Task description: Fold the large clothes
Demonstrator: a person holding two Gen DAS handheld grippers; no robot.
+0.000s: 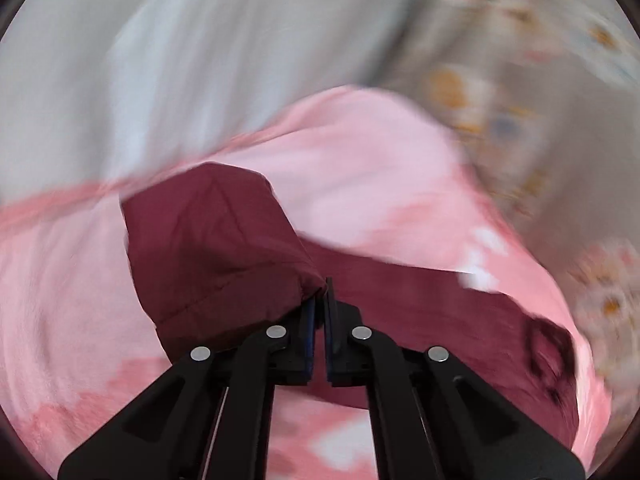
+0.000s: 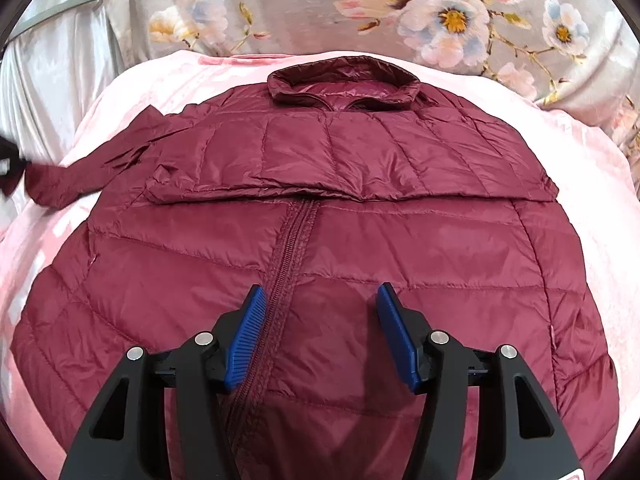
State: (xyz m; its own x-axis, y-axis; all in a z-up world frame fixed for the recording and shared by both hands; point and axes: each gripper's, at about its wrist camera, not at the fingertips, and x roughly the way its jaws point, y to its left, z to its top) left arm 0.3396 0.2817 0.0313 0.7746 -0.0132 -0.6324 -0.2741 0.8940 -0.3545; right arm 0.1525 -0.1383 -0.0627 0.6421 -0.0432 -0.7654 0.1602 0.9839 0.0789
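Meanwhile, the maroon puffer jacket [image 2: 320,216] is spread zipper-up on a pink blanket [image 2: 592,208], one sleeve already folded across the chest, as the left gripper [image 1: 320,300] is clamped on the far-left sleeve cuff [image 1: 216,248], presumably for folding inward, and the right gripper [image 2: 320,320] is held open above the near hem.

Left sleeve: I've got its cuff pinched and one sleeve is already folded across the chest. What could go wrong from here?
1. The left gripper pinches only a thin edge of the sleeve; the slick fabric could slip out mid-swing.
2. Dragging the sleeve may pull the jacket askew on the pink blanket and undo the folded sleeve.
3. The right gripper hovers open, pinning nothing, so the body could shift.
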